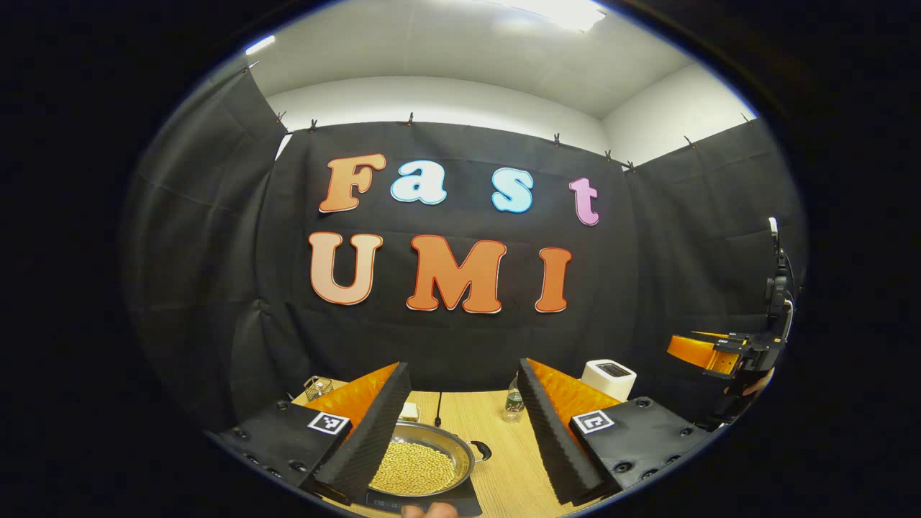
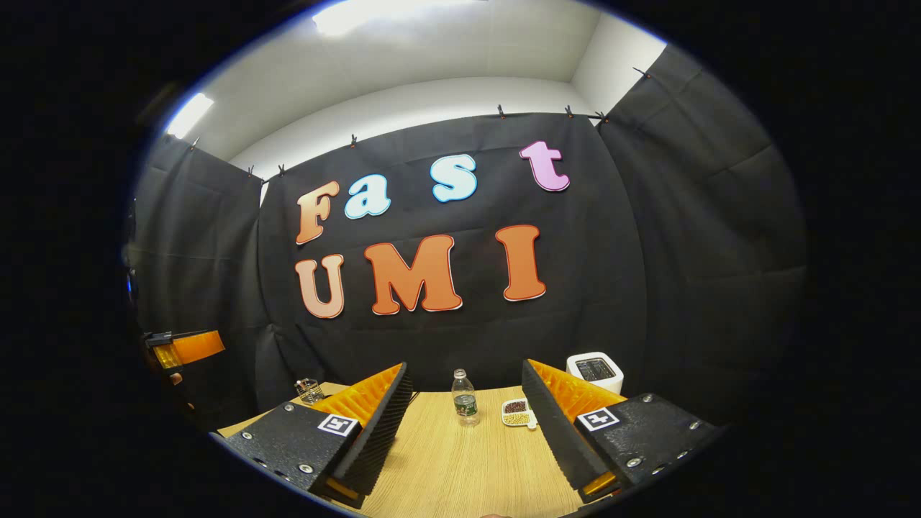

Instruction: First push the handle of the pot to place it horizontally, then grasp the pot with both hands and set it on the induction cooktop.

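While I look through the left gripper view, my left gripper (image 1: 460, 432) hangs above the table (image 1: 504, 460) with its fingers spread wide, holding nothing. Between them the pot (image 1: 424, 464), full of pale beans, sits on the induction cooktop (image 1: 460, 503), one handle (image 1: 481, 451) pointing right. My right gripper (image 1: 701, 351) floats far right. Turning to the right gripper view, its fingers (image 2: 374, 432) stand apart over bare wood, a water bottle (image 2: 465, 397) and small dish (image 2: 518, 413) beyond.
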